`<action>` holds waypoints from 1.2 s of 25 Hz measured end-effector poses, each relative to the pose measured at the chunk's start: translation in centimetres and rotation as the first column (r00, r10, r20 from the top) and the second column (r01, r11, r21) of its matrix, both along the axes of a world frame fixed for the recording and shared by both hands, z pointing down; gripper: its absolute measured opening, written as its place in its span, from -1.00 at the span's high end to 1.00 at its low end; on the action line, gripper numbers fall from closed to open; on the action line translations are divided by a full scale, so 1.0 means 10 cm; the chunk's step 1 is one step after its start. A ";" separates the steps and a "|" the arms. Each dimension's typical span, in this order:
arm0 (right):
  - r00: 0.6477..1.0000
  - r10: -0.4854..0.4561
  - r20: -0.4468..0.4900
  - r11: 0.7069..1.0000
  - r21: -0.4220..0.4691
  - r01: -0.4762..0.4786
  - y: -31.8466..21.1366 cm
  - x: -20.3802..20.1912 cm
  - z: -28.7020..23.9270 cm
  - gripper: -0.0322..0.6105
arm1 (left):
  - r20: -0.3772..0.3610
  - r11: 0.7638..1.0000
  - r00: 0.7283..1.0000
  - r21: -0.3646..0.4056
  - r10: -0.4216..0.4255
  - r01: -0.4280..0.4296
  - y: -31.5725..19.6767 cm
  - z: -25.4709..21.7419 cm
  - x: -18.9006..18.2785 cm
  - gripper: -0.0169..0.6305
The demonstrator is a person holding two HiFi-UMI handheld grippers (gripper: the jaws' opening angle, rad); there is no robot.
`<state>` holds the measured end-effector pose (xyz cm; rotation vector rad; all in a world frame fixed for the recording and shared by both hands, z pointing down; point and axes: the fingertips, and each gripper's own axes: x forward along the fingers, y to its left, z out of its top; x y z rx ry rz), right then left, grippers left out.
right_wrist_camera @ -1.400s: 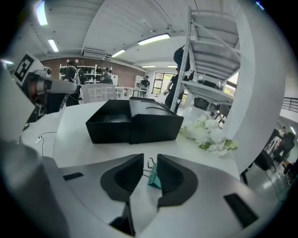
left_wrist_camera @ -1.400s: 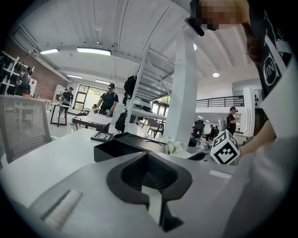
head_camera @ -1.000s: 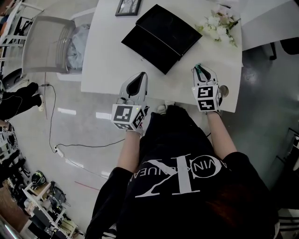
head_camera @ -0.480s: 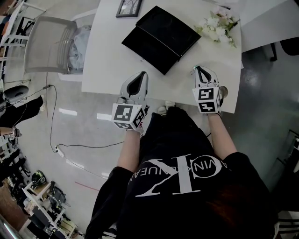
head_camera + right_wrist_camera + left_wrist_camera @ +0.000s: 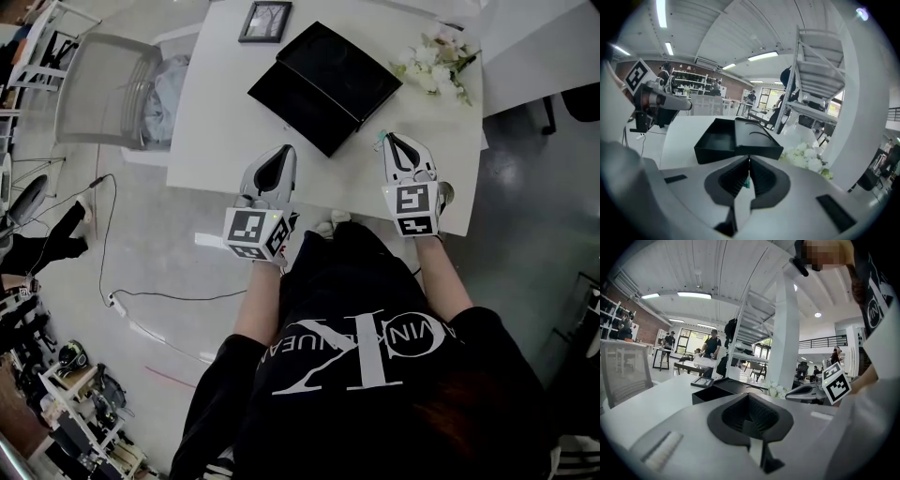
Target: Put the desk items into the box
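An open black box point(image 5: 323, 80) with its lid beside it lies mid-table, also in the left gripper view point(image 5: 719, 389) and right gripper view point(image 5: 736, 138). A framed picture point(image 5: 262, 21) lies at the far edge, and a bunch of white flowers point(image 5: 433, 66) lies far right point(image 5: 806, 157). My left gripper point(image 5: 284, 150) hovers at the near table edge, shut and empty point(image 5: 749, 397). My right gripper point(image 5: 391, 139) is over the near right of the table, shut point(image 5: 749, 159); a thin teal sliver shows in its seam, and I cannot tell what it is.
The white table point(image 5: 225, 122) ends just in front of the person's body. A grey mesh chair point(image 5: 103, 89) stands to its left, and a cable point(image 5: 122, 300) runs over the floor. A second white table point(image 5: 534, 47) is at the right.
The right gripper has edged a little to the left over the table. The head camera has shifted slightly. Both grippers remain shut.
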<state>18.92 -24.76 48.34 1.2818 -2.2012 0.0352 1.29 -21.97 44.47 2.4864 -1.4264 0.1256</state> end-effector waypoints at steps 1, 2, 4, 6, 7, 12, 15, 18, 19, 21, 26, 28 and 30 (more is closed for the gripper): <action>1.000 -0.010 0.009 1.000 0.008 0.010 -0.01 -0.04 -0.04 0.84 | 0.001 1.000 1.000 0.004 -0.004 0.004 -0.01 -0.02 0.00 0.91; 1.000 -0.022 0.015 1.000 0.016 0.021 -0.03 -0.07 -0.09 0.84 | 0.001 1.000 1.000 0.007 -0.008 0.008 -0.02 -0.04 -0.01 0.91; 0.999 -0.046 0.025 0.999 0.031 0.045 -0.05 -0.14 -0.16 0.84 | 0.000 1.000 1.000 0.015 -0.018 0.018 -0.03 -0.08 -0.02 0.91; 0.997 -0.070 0.036 0.997 0.041 0.069 -0.08 -0.21 -0.22 0.84 | 0.001 0.999 1.000 0.023 -0.028 0.028 -0.05 -0.11 -0.03 0.91; 0.996 -0.083 0.041 0.996 0.046 0.081 -0.09 -0.24 -0.24 0.84 | 0.002 0.999 0.999 0.028 -0.033 0.033 -0.06 -0.13 -0.03 0.91; 0.988 -0.146 0.055 0.988 0.068 0.142 -0.14 -0.40 -0.33 0.84 | 0.005 0.996 0.998 0.052 -0.069 0.069 -0.08 -0.20 -0.09 0.91; 0.981 -0.182 0.064 0.981 0.078 0.177 -0.16 -0.47 -0.36 0.84 | 0.005 0.994 0.996 0.065 -0.093 0.093 -0.08 -0.22 -0.12 0.91; 0.974 -0.218 0.068 0.974 0.083 0.212 -0.18 -0.56 -0.38 0.84 | 0.006 0.991 0.994 0.071 -0.113 0.112 -0.07 -0.22 -0.15 0.91; 0.971 -0.229 0.069 0.971 0.082 0.223 -0.19 -0.59 -0.38 0.84 | 0.007 0.991 0.993 0.070 -0.117 0.117 -0.07 -0.22 -0.16 0.91; 0.966 -0.247 0.073 0.967 0.075 0.242 -0.22 -0.67 -0.39 0.84 | 0.009 0.990 0.992 0.067 -0.126 0.125 -0.07 -0.22 -0.20 0.91; 0.958 -0.275 0.078 0.961 0.055 0.271 -0.30 -0.88 -0.35 0.84 | 0.010 0.988 0.990 0.058 -0.142 0.142 -0.15 -0.18 -0.37 0.91; 0.957 -0.282 0.075 0.959 0.046 0.279 -0.34 -0.97 -0.33 0.84 | 0.007 0.988 0.989 0.052 -0.144 0.144 -0.21 -0.16 -0.45 0.91; 0.956 -0.285 0.075 0.959 0.027 0.284 -0.37 -1.05 -0.30 0.84 | 0.005 0.989 0.990 0.049 -0.139 0.139 -0.28 -0.15 -0.52 0.91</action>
